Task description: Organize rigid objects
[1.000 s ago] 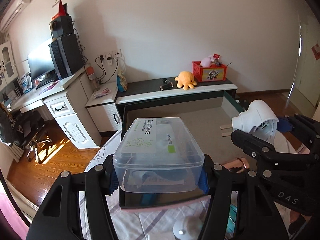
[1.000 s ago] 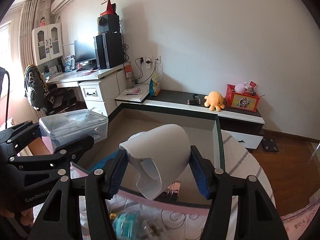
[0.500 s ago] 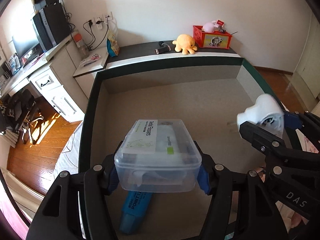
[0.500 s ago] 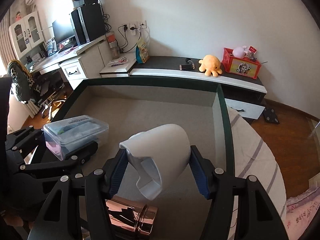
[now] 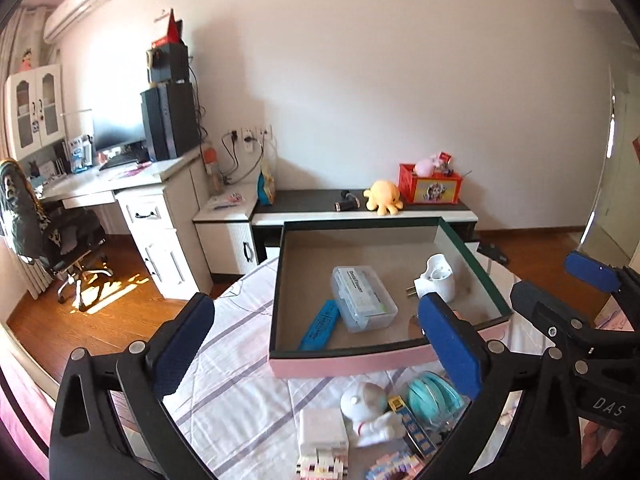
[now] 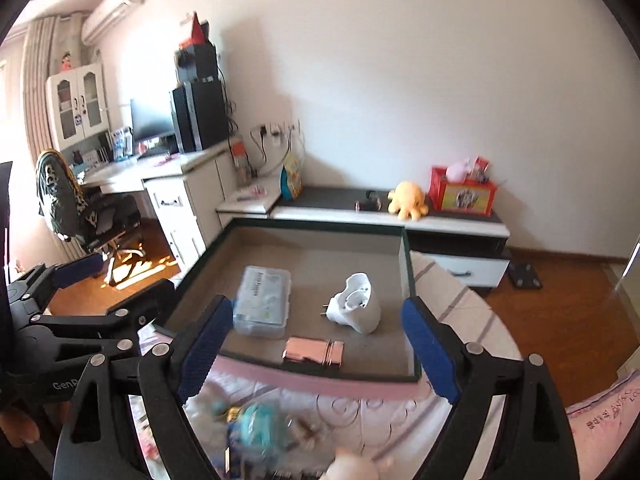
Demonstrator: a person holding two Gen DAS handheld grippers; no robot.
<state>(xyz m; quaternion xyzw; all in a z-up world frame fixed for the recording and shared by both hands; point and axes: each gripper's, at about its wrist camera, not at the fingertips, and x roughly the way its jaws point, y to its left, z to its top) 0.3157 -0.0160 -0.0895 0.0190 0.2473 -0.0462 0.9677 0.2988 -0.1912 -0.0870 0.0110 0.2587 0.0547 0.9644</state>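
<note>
1. Clear plastic box point(image 5: 363, 298) with a labelled lid lies flat on the floor of the shallow tray point(image 5: 352, 361) (dark rim, pink front wall), towards the tray's left half.
2. White plug adapter point(image 5: 437, 278) rests on the tray floor to the right of the clear box, apart from it, its prongs pointing left.
3. A blue flat pack point(image 5: 320, 325) lies at the clear box's near-left corner, just beside it or partly under it; I cannot tell which.
4. A shiny rose-gold case point(image 6: 314, 351) lies near the tray's front wall, in front of the adapter.
5. The left gripper point(image 5: 316, 346) has just been opening; its blue pads stand wide apart with nothing between them, back from the tray.
6. The right gripper point(image 6: 318, 352) has likewise just been opening and holds nothing (its pads frame the tray from the near side).
7. The tray sits on a striped bed sheet point(image 5: 236, 376). In front of it lie an astronaut figure point(image 5: 370, 410), a teal round item point(image 5: 430, 394) and a white block point(image 5: 322, 430), close together.
</note>
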